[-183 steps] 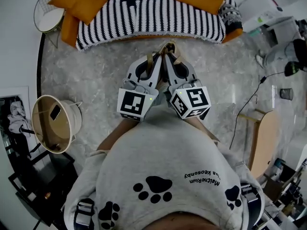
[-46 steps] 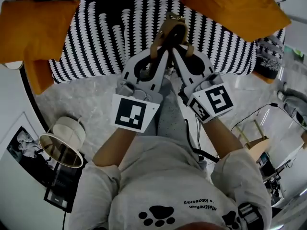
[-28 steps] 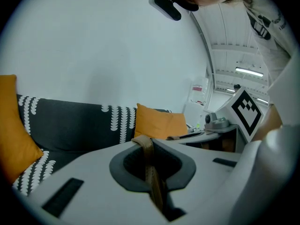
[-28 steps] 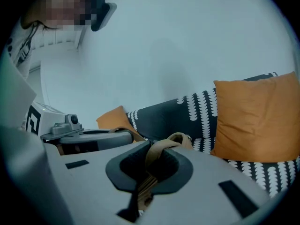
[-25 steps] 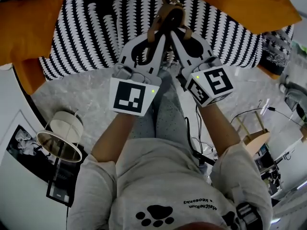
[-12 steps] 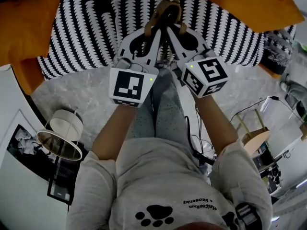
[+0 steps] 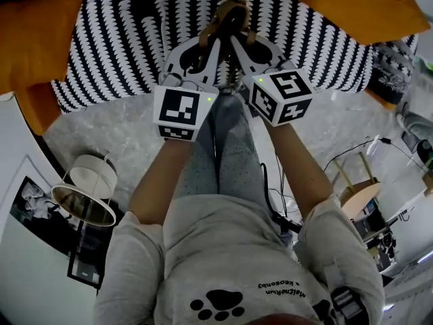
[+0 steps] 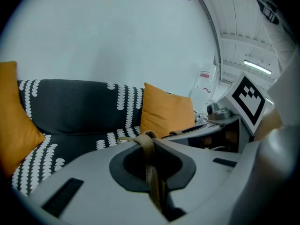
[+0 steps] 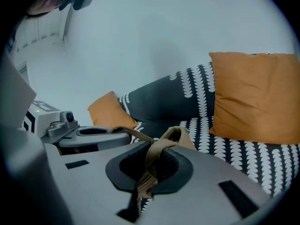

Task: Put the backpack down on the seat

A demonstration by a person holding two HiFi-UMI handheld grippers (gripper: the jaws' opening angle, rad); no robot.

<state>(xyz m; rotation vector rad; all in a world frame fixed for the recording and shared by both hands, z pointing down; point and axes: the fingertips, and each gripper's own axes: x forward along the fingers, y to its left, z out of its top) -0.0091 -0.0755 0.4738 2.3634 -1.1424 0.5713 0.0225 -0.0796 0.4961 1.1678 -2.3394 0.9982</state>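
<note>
Of the backpack I see only its tan straps [image 7: 230, 13], bunched above the two gripper tips; its body is hidden. My left gripper [image 7: 215, 32] is shut on one strap [image 8: 149, 149], which runs down between its jaws. My right gripper [image 7: 238, 36] is shut on the other strap [image 9: 157, 153], looped over its jaw tips. Both grippers are held side by side, tips almost touching, over the front of the black-and-white patterned sofa seat [image 7: 135, 39]. The sofa's dark backrest [image 8: 70, 102] rises ahead.
Orange cushions lie at the seat's left [image 7: 34, 39] and right [image 7: 352, 5]. On the grey floor stand a lamp [image 7: 84, 195] at the left and a wooden stool [image 7: 358, 195] at the right. A black cable [image 7: 270, 181] trails there. My legs [image 7: 223, 154] are below the grippers.
I have walked up to the sofa. In the last second both grippers moved a little farther forward over the seat with the straps still held.
</note>
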